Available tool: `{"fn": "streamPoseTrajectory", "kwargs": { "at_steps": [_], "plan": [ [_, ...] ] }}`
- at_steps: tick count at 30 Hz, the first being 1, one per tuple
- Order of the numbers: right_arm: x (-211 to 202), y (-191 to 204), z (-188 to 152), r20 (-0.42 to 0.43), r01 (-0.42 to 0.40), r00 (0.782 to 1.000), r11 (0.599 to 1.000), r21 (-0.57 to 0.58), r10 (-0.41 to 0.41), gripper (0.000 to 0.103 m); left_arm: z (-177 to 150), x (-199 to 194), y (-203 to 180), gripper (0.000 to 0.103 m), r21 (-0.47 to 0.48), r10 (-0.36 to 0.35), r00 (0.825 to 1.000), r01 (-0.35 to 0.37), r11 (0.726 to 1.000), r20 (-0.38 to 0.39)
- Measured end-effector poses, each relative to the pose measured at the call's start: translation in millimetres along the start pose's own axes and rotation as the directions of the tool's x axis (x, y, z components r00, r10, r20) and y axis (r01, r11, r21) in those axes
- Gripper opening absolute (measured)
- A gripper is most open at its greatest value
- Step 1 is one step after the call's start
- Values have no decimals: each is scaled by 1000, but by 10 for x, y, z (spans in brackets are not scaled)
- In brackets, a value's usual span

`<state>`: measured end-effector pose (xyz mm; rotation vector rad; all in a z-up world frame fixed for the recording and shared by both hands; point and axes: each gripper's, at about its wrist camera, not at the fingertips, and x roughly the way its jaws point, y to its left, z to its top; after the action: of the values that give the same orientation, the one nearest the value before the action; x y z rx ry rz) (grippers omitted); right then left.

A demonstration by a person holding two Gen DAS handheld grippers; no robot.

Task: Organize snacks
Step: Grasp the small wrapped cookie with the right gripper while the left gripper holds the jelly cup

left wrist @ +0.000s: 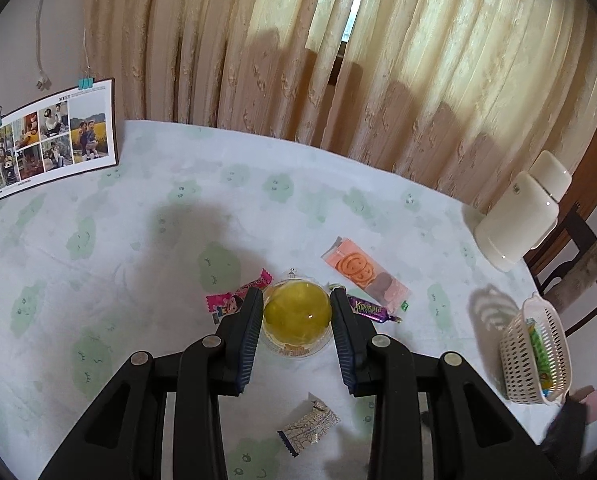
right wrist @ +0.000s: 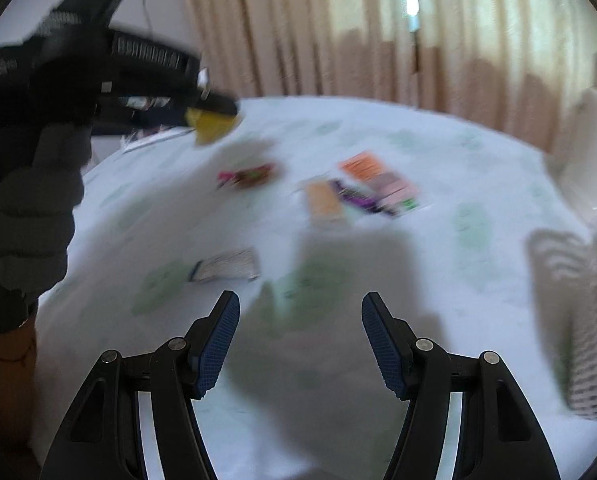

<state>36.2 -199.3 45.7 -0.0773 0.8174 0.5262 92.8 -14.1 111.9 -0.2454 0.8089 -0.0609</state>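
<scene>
Pink wrapper (left wrist: 240, 300) flat on the bench (left wrist: 138, 240), far left of the spread, partly under the left tool (left wrist: 297, 307).

Left tool closed on the jelly cup (left wrist: 297, 312), pads (left wrist: 252, 320) against its round sides, cup apparently held clear of the cloth, to judge by the blurred right view. Smooth, domed plastic pinched across its width: likely to squirt out or rotate if the grip eases or the hand swings fast. Thin foil lid, so too hard a squeeze could buckle the cup and spill.

Silver sachet (left wrist: 308, 424) below the cup, purple candy (left wrist: 372, 310) and smiley pack (left wrist: 364, 276) just right of it, all loose; a dropped cup could scatter them.

Right tool (right wrist: 300, 334) half open, nothing between its pads, low over bare cloth. Heavy blur there; a quick sweep could knock the sachet (right wrist: 226, 266) or cross the left tool's path.

Basket (left wrist: 536, 354) at the far right near the bench edge, some packets already inside. Light and perforated: a clumsy drop on its rim could tip it or push it off.
</scene>
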Motion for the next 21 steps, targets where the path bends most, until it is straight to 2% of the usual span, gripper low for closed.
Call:
{"fn": "streamPoseTrajectory", "kwargs": {
  "at_steps": [2,7,12,19,21],
  "plan": [
    [118,82,13,-52,-37,998,999,-8,36,65,5,-36,5,31,-9,-10,1000,10,1000,7],
    [370,276,72,-125,-31,992,998,-54,24,65,23,-93,50,31,-23,-22,1000,23,999,22],
    [492,423,197,-136,-38,990,997,-64,29,65,60,-222,114,29,-30,-20,997,22,999,68],
    [680,515,315,-152,4,988,998,-69,-15,64,90,-151,217,29,-48,-5,999,7,999,34],
    [686,549,311,-152,33,987,996,-84,-46,61,84,-92,237,31,-49,9,1000,-9,999,15]
  ]
}}
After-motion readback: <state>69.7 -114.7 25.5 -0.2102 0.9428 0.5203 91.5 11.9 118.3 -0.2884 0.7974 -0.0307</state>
